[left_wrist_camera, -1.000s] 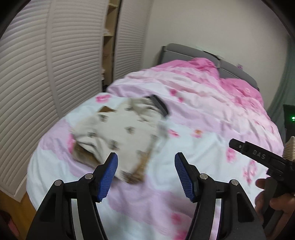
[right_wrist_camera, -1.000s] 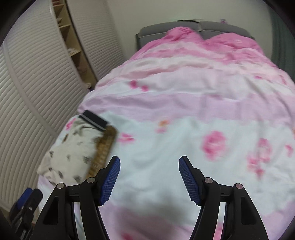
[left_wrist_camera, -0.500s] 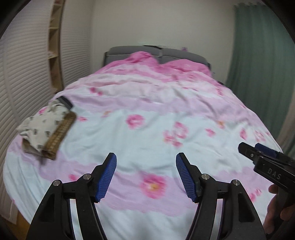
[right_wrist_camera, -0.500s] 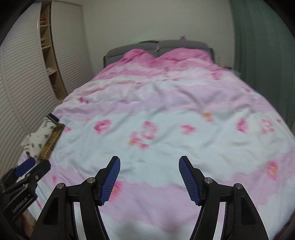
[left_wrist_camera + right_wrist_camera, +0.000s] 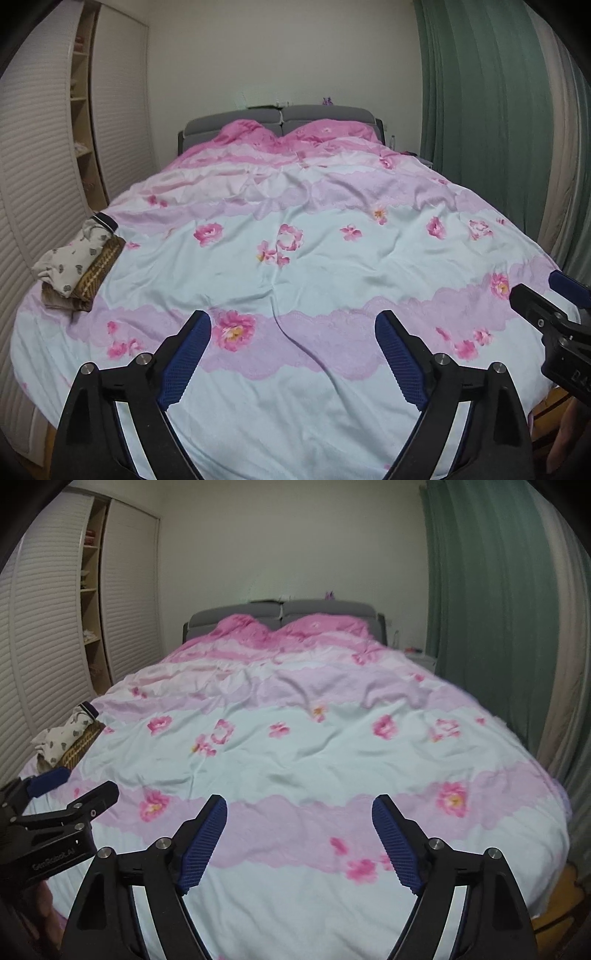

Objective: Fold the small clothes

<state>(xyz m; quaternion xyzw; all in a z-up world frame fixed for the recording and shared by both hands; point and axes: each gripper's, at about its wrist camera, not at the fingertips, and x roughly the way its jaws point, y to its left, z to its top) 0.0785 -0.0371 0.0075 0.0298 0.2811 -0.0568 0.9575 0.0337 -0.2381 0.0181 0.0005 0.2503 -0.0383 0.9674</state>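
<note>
Bed [image 5: 295, 266] covered by a pink floral quilt [image 5: 332, 369], spread ahead of both tongs. Small stack of folded clothes [image 5: 79, 266] seen on the quilt, far left of the left tongs [image 5: 293, 358], near the edge.

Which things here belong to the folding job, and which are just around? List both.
Job:
- stack of folded clothes
- left gripper, open, holding nothing
- right gripper, open, holding nothing

Just around:
- floral duvet
- grey headboard
- green curtain
- louvred wardrobe doors

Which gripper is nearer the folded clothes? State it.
Left. The left gripper is nearer the folded clothes at the bed's left edge; the right gripper is farther right.
</note>
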